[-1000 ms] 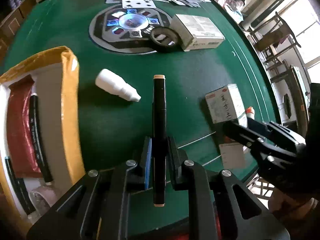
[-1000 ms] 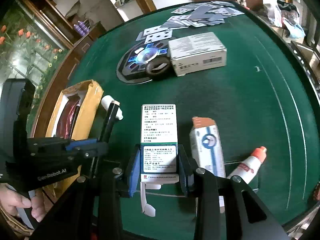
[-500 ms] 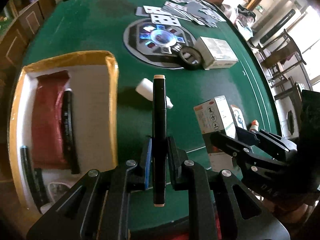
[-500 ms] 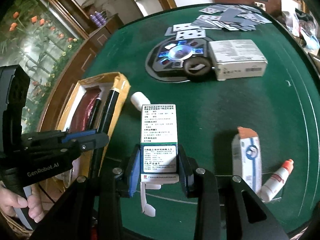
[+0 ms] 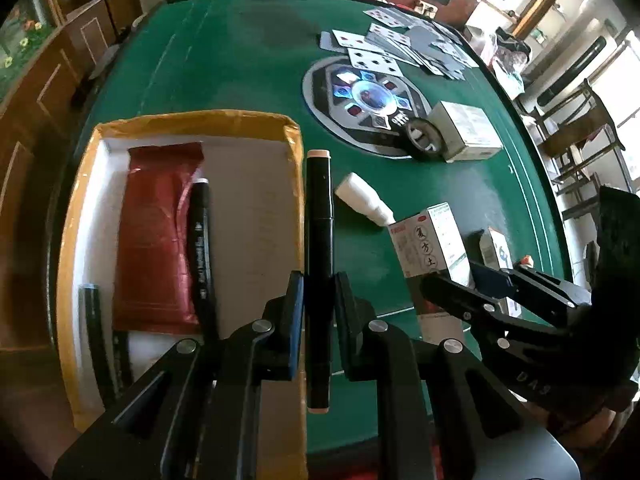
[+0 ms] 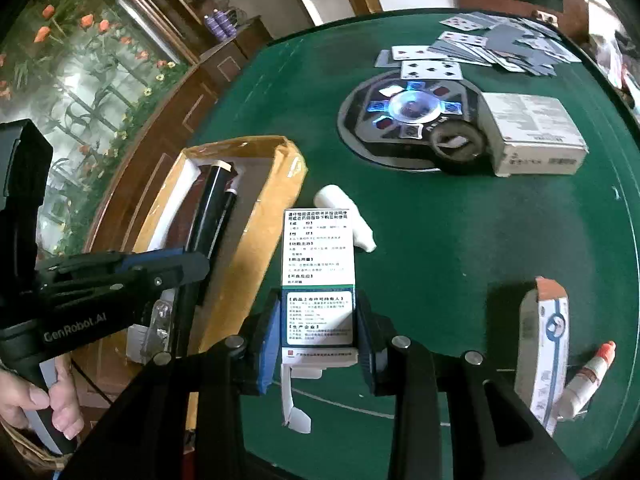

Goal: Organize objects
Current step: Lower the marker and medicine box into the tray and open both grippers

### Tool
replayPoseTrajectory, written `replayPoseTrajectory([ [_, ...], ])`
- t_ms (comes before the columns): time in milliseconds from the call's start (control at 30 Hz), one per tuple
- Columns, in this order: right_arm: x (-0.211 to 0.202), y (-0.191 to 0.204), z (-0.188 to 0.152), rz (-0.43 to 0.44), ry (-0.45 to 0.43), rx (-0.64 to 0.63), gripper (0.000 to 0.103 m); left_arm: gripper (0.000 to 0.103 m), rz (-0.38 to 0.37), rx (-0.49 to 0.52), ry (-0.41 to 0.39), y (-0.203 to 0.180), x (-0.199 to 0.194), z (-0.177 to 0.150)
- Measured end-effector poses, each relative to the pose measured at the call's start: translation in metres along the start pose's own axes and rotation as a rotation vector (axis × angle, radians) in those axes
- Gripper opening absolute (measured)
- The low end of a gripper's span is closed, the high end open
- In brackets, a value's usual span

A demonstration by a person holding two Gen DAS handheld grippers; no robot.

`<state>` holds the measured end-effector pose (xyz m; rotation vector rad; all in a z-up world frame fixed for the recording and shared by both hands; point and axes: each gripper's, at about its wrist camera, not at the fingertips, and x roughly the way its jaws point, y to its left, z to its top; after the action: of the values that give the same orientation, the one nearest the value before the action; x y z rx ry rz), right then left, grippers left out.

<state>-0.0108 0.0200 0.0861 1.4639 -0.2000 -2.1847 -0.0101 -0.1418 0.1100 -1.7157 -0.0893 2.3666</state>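
My left gripper (image 5: 318, 300) is shut on a black marker (image 5: 319, 216) with beige end caps, held over the right wall of a yellow-taped cardboard box (image 5: 294, 168). The box holds a red packet (image 5: 158, 236) and another black marker (image 5: 199, 236). My right gripper (image 6: 318, 320) is shut on a white-and-green medicine box (image 6: 319, 256), held above the green table just right of the cardboard box (image 6: 256, 248). The medicine box also shows in the left wrist view (image 5: 430, 240). A white bottle (image 5: 366, 200) lies on the felt between them.
A blue-white carton (image 6: 546, 356) and a small tube with an orange cap (image 6: 588, 376) lie at the right. A black tape roll (image 5: 422, 142), a grey box (image 5: 468, 132), a round printed emblem (image 5: 366, 98) and spread playing cards (image 5: 404, 50) lie farther back. Wooden cabinets stand left.
Both grippers have moved left toward the cardboard box with their loads. The marker now hangs over the box's right wall; the medicine box is close beside the box.
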Motion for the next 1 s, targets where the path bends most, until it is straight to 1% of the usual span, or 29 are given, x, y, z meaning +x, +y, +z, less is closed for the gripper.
replayPoseTrajectory([
  [233,0.006,0.017,0.006,0.01,-0.002,-0.017,0.033,0.014,0.015,-0.036,-0.019,0.028,-0.01,0.004],
  [567,0.02,0.043,0.02,0.033,-0.007,-0.003,0.033,0.014,0.066,-0.089,-0.042,0.087,-0.025,0.021],
  [700,0.027,0.055,0.027,0.049,-0.012,0.012,0.033,0.014,0.098,-0.103,-0.026,0.117,-0.022,0.03],
  [800,0.033,0.065,0.031,0.055,-0.016,0.016,0.033,0.014,0.117,-0.095,-0.012,0.136,-0.018,0.036],
  [1000,0.047,0.079,0.04,0.05,-0.012,0.039,0.033,0.014,0.127,-0.054,0.03,0.158,0.004,0.047],
])
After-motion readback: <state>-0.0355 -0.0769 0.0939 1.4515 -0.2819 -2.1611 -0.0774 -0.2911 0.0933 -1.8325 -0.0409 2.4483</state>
